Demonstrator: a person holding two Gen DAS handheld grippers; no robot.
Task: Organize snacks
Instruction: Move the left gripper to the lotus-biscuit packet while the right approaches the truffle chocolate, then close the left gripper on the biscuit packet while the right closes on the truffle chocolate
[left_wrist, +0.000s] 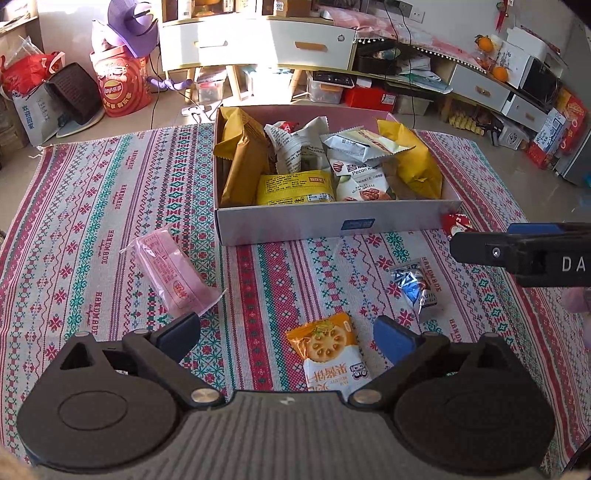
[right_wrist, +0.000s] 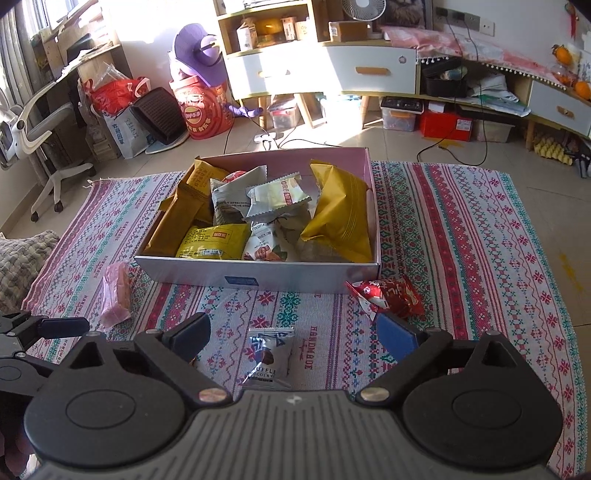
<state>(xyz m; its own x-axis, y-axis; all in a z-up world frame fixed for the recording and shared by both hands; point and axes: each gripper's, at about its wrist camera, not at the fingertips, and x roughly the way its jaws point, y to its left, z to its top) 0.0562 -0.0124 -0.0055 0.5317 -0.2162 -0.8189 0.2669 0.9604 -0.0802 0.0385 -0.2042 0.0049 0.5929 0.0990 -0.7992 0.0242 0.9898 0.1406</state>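
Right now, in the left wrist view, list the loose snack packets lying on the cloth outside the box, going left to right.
pink packet → orange biscuit packet → silver-blue truffle packet → red packet, partly hidden behind the right gripper.

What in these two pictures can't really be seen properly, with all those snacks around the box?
- Orange cracker packet, left wrist view: its lower end is hidden behind the gripper body.
- Red snack packet, left wrist view: mostly covered by the right gripper.
- Box, both views: lower snacks are buried under the top packets.
- Pink packet: its print is too small to read.
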